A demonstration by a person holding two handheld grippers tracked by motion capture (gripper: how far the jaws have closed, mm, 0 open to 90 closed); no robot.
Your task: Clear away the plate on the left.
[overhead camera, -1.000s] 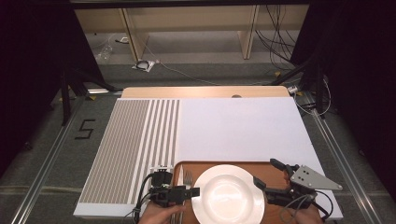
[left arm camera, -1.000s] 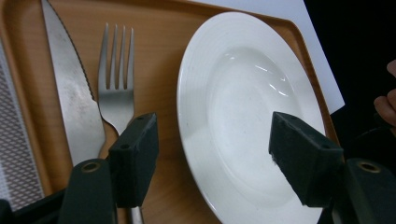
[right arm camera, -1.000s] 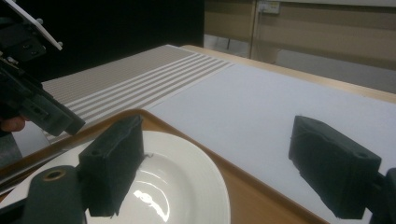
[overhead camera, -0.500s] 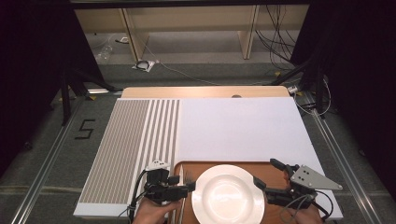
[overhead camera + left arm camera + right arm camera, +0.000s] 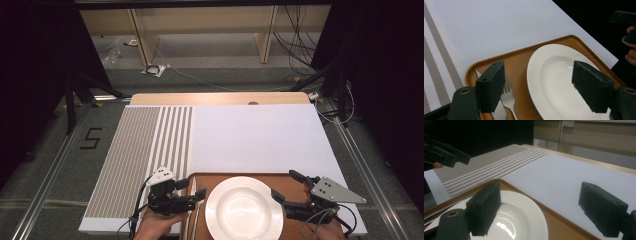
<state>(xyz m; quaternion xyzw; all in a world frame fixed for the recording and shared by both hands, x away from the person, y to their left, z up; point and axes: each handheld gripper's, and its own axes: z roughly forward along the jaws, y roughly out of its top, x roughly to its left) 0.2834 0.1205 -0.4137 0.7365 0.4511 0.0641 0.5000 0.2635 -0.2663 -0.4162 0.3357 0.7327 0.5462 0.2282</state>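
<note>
A round white plate [image 5: 244, 207] lies on a wooden tray [image 5: 225, 178] at the near edge of the table. A fork [image 5: 509, 97] and a knife [image 5: 499, 113] lie on the tray [image 5: 519, 57] left of the plate [image 5: 559, 82]. My left gripper [image 5: 192, 189] hovers over the tray's left end. Its jaws have just been opening and stand wide in the left gripper view [image 5: 537, 72], touching nothing. My right gripper [image 5: 285, 183] stays at the plate's right side, open [image 5: 540, 190], one jaw above the plate's rim [image 5: 519, 220].
The tray rests on a large white mat [image 5: 250, 135] with a band of grey stripes [image 5: 145, 145] on its left. The wooden tabletop [image 5: 215, 98] shows along the far edge. Beyond it are floor, cables and shelving.
My left gripper has lifted and drifted slightly away from the plate toward the striped band, its jaws spreading wider. The right gripper, plate and tray have kept still.
</note>
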